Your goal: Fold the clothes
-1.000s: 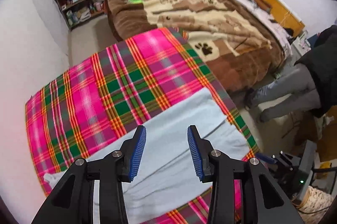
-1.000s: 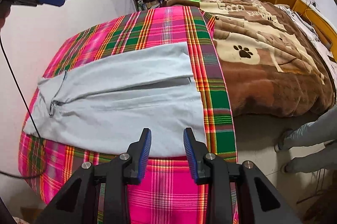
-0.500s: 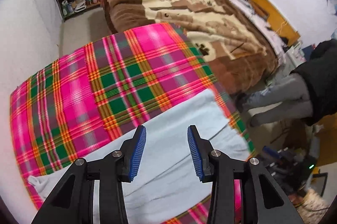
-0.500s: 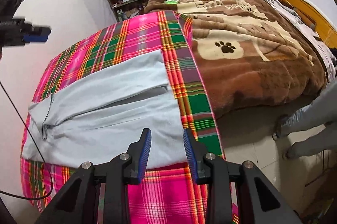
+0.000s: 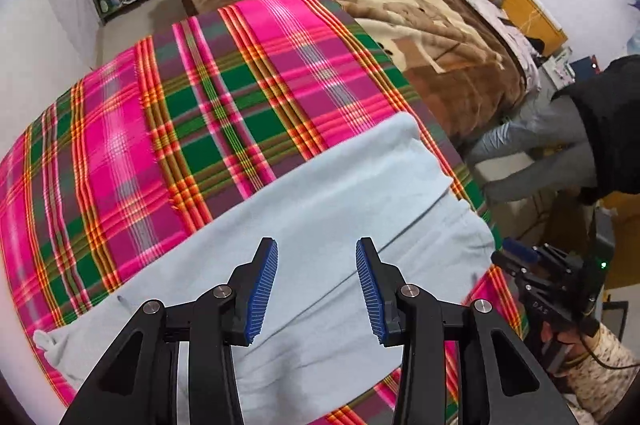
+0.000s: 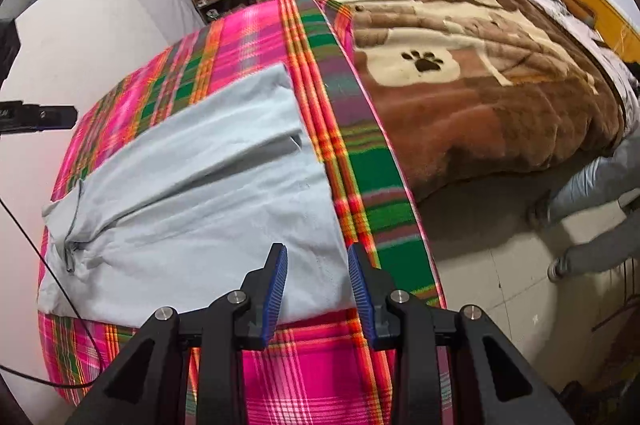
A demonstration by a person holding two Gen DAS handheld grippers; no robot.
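Now both grippers hang with jaws apart and nothing between them. The left gripper [image 5: 316, 289] stands wide over the middle of the trousers [image 5: 320, 233], while the right gripper [image 6: 316, 289] has come in a little closer than half a second back, its narrower gap now straddling the near cuff corner by the hem. Outward from there, the pale blue trousers lie spread flat across the plaid cloth [image 5: 180, 105] on the tabletop, two legs side by side with a dark slit between them, waistband [image 6: 68, 225] and drawstring at the left end. Beyond sits the bed [image 6: 480, 85] with its brown blanket. The right gripper's drift toward the cuff suggests a pinch there is being lined up; whether this flat, lengthwise lay is an early spread or a fold already made, I cannot tell
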